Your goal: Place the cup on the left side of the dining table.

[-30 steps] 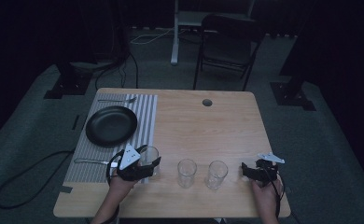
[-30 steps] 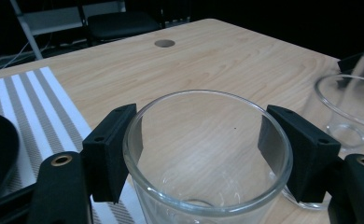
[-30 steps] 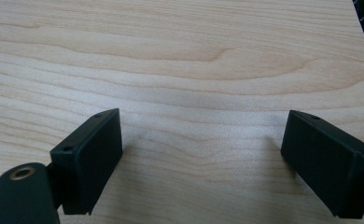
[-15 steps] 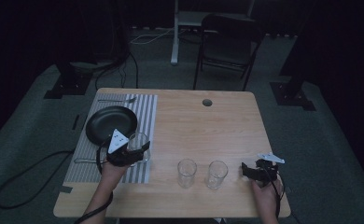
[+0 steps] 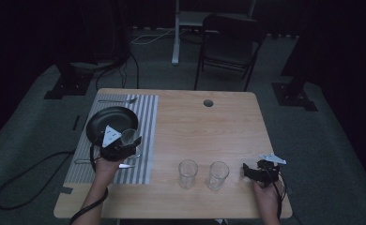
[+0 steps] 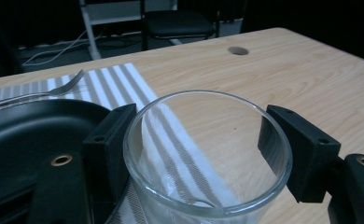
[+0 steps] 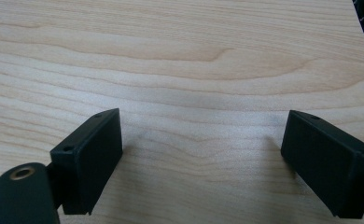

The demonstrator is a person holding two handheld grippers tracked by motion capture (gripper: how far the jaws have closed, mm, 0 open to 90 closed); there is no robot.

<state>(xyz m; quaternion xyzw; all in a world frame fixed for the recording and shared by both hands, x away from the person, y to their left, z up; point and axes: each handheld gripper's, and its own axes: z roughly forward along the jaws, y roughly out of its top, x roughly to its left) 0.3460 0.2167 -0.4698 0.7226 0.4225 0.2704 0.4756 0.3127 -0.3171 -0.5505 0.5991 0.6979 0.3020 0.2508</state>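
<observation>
**Glass clamped in the left jaws over the striped mat**

Here's the clear, round drinking glass [image 6: 207, 158], and it sits squarely between the black jaws of the left gripper [image 5: 125, 143]. In the left gripper view both pads press on its wall, one on each side just below the rim, so the jaws are closed on the glass and it is held upright, mouth open to the camera. From the high view the glass hangs over the grey-and-white striped placemat [image 5: 146, 117], right beside the near edge of the round black plate [image 5: 103, 121]; whether its base touches the mat I cannot tell. The person's left hand [image 5: 105, 166] comes up from the bottom edge behind the gripper.

A silver fork [image 5: 118, 100] lies across the far end of the placemat, beyond the plate, and another piece of silver cutlery [image 5: 85, 161] lies on the mat near the left hand.

Over on the bare wooden bench [image 5: 218, 131], two more clear empty glasses [image 5: 187, 173] stand upright side by side near the front edge. Just to their right, the right gripper [image 5: 251, 171] rests low over the bench. In the right gripper view its jaws stand wide apart, wood grain between them, gripping nothing.
</observation>
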